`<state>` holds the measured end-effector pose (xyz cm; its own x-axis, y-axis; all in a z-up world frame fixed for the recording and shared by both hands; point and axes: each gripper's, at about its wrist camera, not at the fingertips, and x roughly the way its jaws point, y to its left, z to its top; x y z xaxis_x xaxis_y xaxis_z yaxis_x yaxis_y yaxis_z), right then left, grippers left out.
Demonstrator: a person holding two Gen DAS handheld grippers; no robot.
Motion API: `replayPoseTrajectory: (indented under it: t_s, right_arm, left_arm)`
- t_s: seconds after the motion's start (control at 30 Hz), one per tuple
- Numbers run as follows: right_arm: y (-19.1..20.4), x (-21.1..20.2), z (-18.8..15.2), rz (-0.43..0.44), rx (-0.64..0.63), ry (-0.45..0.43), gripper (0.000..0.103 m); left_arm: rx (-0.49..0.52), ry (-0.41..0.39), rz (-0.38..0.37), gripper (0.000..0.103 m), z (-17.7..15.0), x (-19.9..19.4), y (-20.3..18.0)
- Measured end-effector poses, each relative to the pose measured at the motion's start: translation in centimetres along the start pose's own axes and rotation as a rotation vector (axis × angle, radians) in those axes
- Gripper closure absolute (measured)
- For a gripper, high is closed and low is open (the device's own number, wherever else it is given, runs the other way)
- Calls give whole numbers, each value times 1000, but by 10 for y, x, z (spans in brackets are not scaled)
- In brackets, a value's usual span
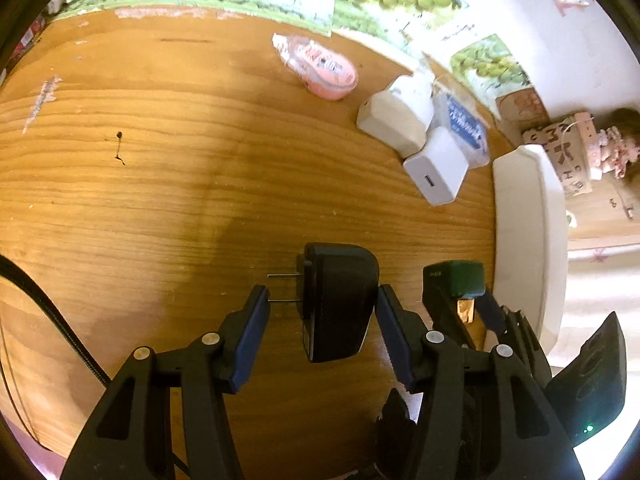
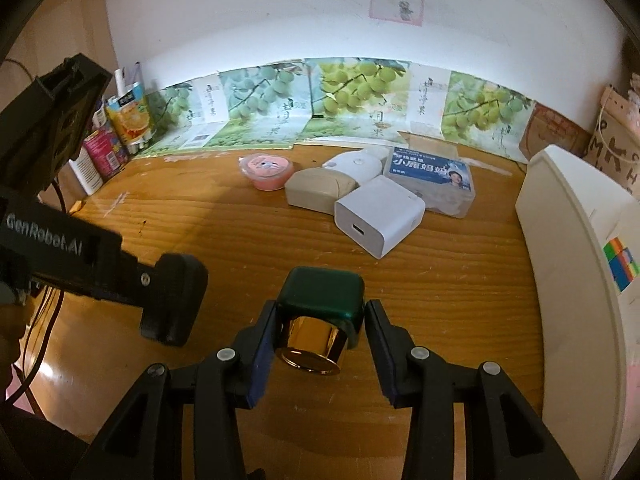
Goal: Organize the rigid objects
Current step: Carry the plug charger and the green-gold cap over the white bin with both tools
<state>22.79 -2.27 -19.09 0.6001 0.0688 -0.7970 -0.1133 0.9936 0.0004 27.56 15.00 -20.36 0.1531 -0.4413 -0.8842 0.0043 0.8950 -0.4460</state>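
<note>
My left gripper point(image 1: 322, 300) is shut on a black plug adapter point(image 1: 340, 304): one pad lies against its back and its two metal prongs reach the other pad. It hangs just above the wooden table point(image 1: 160, 200). In the right wrist view the same adapter point(image 2: 172, 300) shows at the left, held off the table. My right gripper point(image 2: 320, 320) is shut on a dark green bottle point(image 2: 320, 292) with a gold cap point(image 2: 312, 344) that points back toward the camera. The left wrist view shows this bottle point(image 1: 456, 278) just to the right of the adapter.
A white bin point(image 2: 568, 240) stands at the right edge with a colour cube point(image 2: 620, 264) inside. Farther back lie a white charger block point(image 2: 380, 216), a beige case point(image 2: 316, 192), a blue-labelled box point(image 2: 432, 176) and a pink tub point(image 2: 266, 170). Drink cartons point(image 2: 128, 120) stand back left.
</note>
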Motion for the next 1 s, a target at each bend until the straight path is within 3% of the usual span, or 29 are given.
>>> replayPoseTrajectory:
  t_s: [0.23,0.6,1.0]
  right_arm:
    - [7,-22,1,-8,-61,-26,59]
    - [1,-63,1,-12,-95,-97,59]
    - [-36,-112,-4,-24,-92,-193,59]
  left_arm:
    - [8,-87,-81,45,-5,-20,-8]
    - [119,-280,-250,45,-20,-59,-47]
    - [187,-361,-272,45,-41,-73,-101]
